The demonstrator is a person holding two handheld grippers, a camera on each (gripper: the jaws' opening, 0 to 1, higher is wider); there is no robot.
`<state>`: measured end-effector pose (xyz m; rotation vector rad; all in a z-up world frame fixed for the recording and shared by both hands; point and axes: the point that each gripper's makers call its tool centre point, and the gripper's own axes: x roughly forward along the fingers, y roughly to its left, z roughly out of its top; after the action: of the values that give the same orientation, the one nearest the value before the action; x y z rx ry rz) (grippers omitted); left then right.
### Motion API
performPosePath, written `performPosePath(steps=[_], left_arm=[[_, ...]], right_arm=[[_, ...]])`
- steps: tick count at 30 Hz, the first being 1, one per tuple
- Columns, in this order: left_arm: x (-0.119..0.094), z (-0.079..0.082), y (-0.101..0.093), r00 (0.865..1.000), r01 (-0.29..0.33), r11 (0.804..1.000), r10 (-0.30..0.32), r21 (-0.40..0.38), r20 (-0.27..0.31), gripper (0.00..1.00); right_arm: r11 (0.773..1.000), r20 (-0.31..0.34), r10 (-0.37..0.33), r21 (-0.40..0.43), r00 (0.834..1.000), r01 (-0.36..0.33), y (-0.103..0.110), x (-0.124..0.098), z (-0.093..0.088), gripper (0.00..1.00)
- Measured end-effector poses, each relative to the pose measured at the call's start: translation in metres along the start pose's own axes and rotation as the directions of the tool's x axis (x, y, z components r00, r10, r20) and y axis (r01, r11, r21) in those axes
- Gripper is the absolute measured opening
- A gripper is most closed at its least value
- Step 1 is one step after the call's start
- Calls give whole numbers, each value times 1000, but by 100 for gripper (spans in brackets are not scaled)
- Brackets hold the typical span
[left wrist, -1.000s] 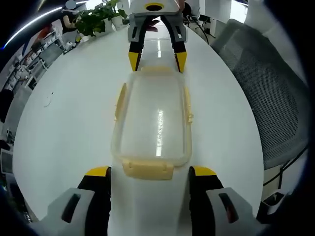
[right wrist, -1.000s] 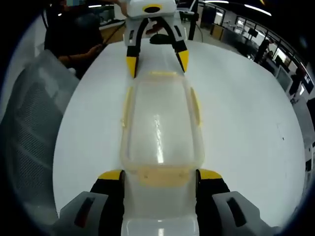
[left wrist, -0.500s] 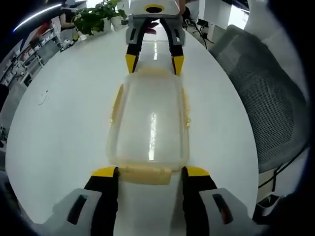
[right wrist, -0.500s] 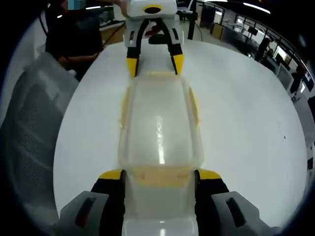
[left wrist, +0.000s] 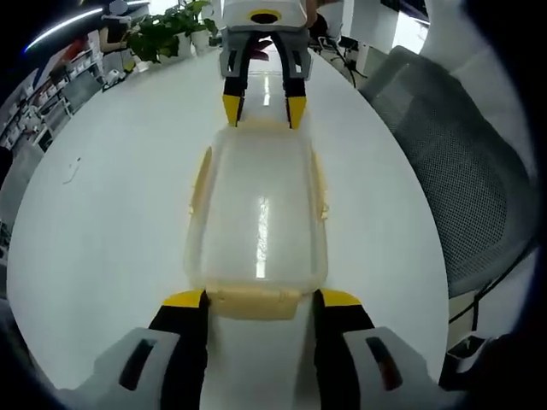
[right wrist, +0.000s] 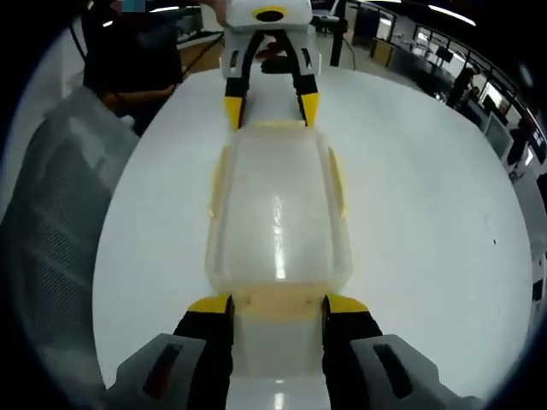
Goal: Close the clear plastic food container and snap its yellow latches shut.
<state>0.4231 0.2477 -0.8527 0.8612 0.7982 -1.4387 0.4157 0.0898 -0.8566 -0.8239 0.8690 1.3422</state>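
Both jaw pairs have drawn in over the last second, each narrowing onto a short end of the clear plastic food container (left wrist: 256, 213). In the left gripper view, the left hand-held gripper (left wrist: 256, 299) stands with its yellow-tipped jaws closely flanking the near yellow latch (left wrist: 254, 301), touching or almost touching it. The right hand-held gripper (left wrist: 264, 109) does the same at the far end. In the right gripper view, the right hand-held gripper (right wrist: 276, 304) brackets its own near latch (right wrist: 275, 301), and the left hand-held gripper (right wrist: 271, 108) is at the far end. The container lies lengthwise between them on the white bench (left wrist: 102, 213), lid on. A grey mesh chair (left wrist: 453, 171) stands right of the bench.
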Motion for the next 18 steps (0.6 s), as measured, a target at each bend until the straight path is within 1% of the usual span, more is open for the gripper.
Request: performPosePath(steps=[2,3,8,14,18], left_arm=[[0,-1,-1,1000,3,1000,-3,3,1,43],[-2,-2,-1,1000,4,1000,-3,14,-4,39],[1,-1,-3,1000,-1,1000,1,6,-6,39],[2,-1,-2,1000,-4,1000,4,5,-24,40],[0,-1,-2,1000,-2,1000,2,1,-21,40]], right_arm=[[1000,4,1,-4,1000,-1,0,0,0,39],[1000,8,13,-20,1000,-13,2,0,1,39],[1000,-4,6,-14,1000,-6,2,1,1,39],[1000,-17,8,-19,1000,-9,3,2,2,40],[1000,-24,7,-18,1000,-7,3,2,2,39]])
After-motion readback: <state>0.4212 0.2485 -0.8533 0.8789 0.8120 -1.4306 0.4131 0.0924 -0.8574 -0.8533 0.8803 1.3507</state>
